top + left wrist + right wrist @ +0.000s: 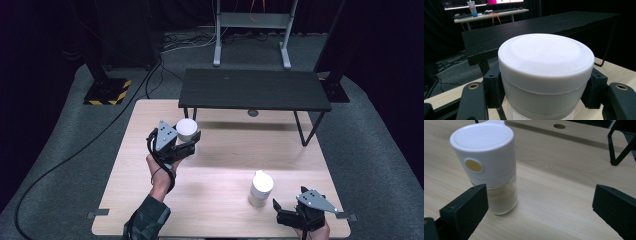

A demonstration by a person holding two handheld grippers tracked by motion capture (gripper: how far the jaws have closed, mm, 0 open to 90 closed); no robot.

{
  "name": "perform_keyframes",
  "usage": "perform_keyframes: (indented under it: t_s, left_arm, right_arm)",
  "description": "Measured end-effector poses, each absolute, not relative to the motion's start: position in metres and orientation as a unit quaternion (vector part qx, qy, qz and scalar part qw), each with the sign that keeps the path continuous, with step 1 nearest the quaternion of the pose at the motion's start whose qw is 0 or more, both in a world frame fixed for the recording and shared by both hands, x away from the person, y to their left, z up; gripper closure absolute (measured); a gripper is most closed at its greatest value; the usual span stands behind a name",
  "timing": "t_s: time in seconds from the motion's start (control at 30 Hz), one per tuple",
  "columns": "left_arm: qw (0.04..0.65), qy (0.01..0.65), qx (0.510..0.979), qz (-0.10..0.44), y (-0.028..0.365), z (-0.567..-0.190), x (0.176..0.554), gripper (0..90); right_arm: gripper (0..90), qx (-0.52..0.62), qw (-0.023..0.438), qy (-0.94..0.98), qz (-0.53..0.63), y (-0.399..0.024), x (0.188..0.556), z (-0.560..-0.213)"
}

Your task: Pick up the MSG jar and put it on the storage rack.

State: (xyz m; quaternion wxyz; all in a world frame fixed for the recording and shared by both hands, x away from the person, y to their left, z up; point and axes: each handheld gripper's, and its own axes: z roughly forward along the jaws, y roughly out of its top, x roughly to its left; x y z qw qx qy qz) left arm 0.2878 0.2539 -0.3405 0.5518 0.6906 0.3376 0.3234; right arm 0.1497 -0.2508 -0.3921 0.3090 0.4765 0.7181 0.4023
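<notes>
Left gripper (189, 142), frame centre-left, clamps white-lidded jar (545, 72) for carrying; right gripper (282, 209), lower right, gapes empty beside shaker (488, 165).

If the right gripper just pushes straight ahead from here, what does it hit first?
Probably nothing soon: the right gripper, jaws open, faces bare wooden table. The white-capped shaker jar stands just off line beside one jaw, and depth is unclear.
</notes>
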Motion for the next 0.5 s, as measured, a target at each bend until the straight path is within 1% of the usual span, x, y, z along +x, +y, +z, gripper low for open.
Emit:
perform_keyframes:
  t_s: [0.5]
  left_arm:
    - [0.553,0.343,0.688,0.323,0.250,-0.326,0.305,34.4]
  right_arm:
    - [0.0,0.477,0.308,0.718,0.402,-0.253,0.151,-0.391]
